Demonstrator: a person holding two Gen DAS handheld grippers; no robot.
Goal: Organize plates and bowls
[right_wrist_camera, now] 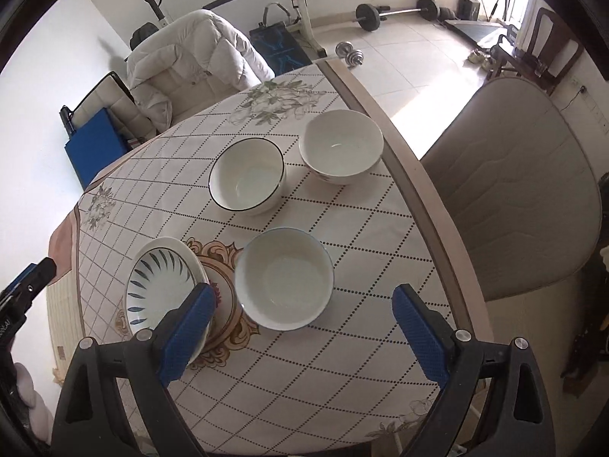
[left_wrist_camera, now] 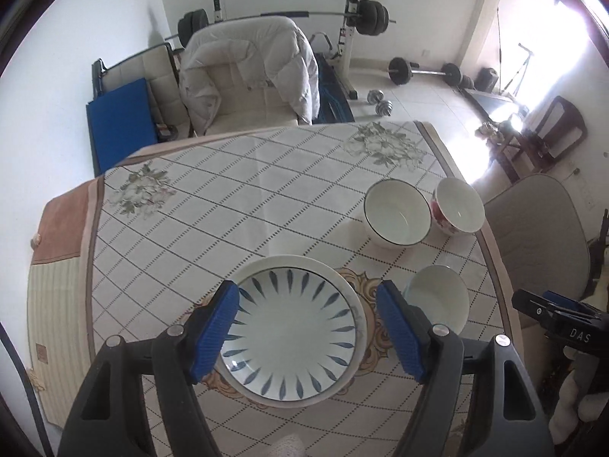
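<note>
Both grippers hang spread and empty above the table point(right_wrist_camera: 384, 278). The left gripper point(left_wrist_camera: 308, 331) frames the blue-leaf plate point(left_wrist_camera: 293, 331), whose near rim its fingers partly hide. The right gripper point(right_wrist_camera: 304, 335) faces the pale-blue bowl point(right_wrist_camera: 283, 278). The black-rimmed bowl point(right_wrist_camera: 246, 175) and floral bowl point(right_wrist_camera: 341, 146) sit toward the table's right edge.

Below my jaws the table point(right_wrist_camera: 415, 175) carries a checked cloth point(left_wrist_camera: 213, 205). Between my left jaws lies a leaf-patterned plate point(left_wrist_camera: 291, 327); between my right, a plain bowl point(right_wrist_camera: 283, 278); beyond it, a black-rimmed bowl point(right_wrist_camera: 246, 176) and a floral bowl point(right_wrist_camera: 341, 146)
</note>
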